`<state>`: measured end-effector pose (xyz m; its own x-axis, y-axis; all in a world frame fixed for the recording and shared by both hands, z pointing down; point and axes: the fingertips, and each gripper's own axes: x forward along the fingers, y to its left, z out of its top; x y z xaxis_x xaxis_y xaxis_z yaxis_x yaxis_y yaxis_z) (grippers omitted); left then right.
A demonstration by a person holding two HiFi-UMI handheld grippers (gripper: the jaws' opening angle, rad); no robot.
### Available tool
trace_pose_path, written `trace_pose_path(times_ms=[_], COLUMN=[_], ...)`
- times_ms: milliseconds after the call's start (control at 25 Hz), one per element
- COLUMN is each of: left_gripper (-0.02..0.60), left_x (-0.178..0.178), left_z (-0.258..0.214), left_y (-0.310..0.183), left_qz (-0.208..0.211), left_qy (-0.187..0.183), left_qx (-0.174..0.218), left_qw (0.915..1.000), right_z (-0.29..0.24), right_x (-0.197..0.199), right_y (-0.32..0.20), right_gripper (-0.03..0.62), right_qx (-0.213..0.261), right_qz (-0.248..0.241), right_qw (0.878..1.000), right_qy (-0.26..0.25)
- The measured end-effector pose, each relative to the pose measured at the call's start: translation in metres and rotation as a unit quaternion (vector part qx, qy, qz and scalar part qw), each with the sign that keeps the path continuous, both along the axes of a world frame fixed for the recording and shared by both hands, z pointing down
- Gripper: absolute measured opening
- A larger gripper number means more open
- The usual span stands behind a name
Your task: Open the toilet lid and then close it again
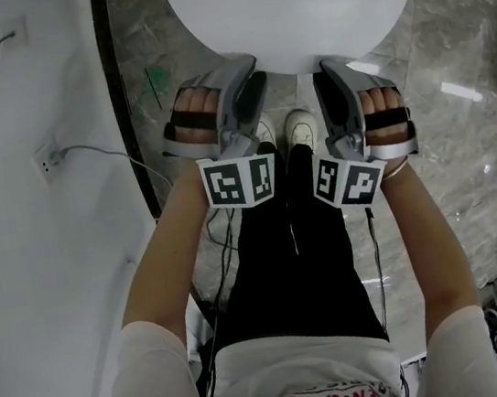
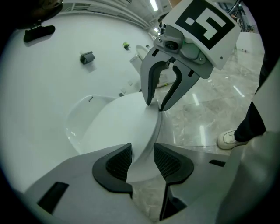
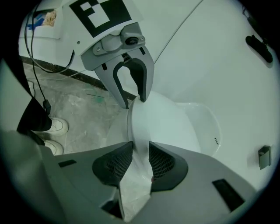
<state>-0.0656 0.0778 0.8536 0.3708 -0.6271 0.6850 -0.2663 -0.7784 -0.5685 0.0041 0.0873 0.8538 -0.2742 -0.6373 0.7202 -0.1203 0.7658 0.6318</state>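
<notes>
- By my reading you are at the taking-hold step. The round, glossy white plastic toilet lid (image 1: 293, 1) lies flat and closed, so the opening lift is not yet begun.
- Your left gripper (image 2: 143, 159) straddles the lid's front rim. Its black ribbed pads (image 2: 118, 161) stand apart and do not press on the rim. Your right gripper (image 3: 133, 159) does the same near it (its gap looks narrower).
- Next, close both grippers on the rim, then raise it evenly up and back. An uneven pull could twist the lid.
- The lid is smooth, unmarked and slightly domed. It sits straight ahead of you, above the grey marbled floor (image 1: 462, 142).
</notes>
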Motion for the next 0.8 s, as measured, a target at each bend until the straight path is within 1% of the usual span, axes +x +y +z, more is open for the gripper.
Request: trace_pose_path(times_ms=[80,120,280,440,520,680,800], left_gripper=[0.164,0.164,0.164,0.162,0.13,0.126,0.125], left_x=[0.0,0.0,-0.001,-0.001,-0.002,-0.003,-0.001], left_z=[0.0,0.0,-0.003,-0.014,-0.023,-0.044,-0.064], left_y=[-0.001,-0.001,-0.003,-0.003,-0.005,-0.007,-0.011], left_qz=[-0.007,-0.011,-0.028,-0.026,-0.025,-0.019,-0.021], left_qy=[-0.003,-0.004,0.001,0.004,0.006,0.006,0.014], left_qx=[0.014,0.018,0.023,0.03,0.036,0.048,0.063], left_qw=[0.9999,0.9998,0.9994,0.9992,0.999,0.9986,0.9977], right_z=[-0.002,-0.003,-0.011,-0.023,-0.031,-0.052,-0.072], right_x=[0.0,0.0,0.0,0.0,0.0,-0.001,0.002], right_y=[-0.001,-0.001,-0.001,0.0,0.0,0.0,-0.003], right_gripper=[0.075,0.087,0.087,0.086,0.086,0.086,0.087], right_qx=[0.004,0.004,0.01,0.015,0.02,0.031,0.039], right_qz=[0.001,0.003,0.0,-0.009,-0.015,-0.018,-0.021], right_qw=[1.0,1.0,1.0,1.0,1.0,0.999,0.999], right_qy=[0.003,0.003,-0.002,-0.006,-0.005,-0.006,-0.015])
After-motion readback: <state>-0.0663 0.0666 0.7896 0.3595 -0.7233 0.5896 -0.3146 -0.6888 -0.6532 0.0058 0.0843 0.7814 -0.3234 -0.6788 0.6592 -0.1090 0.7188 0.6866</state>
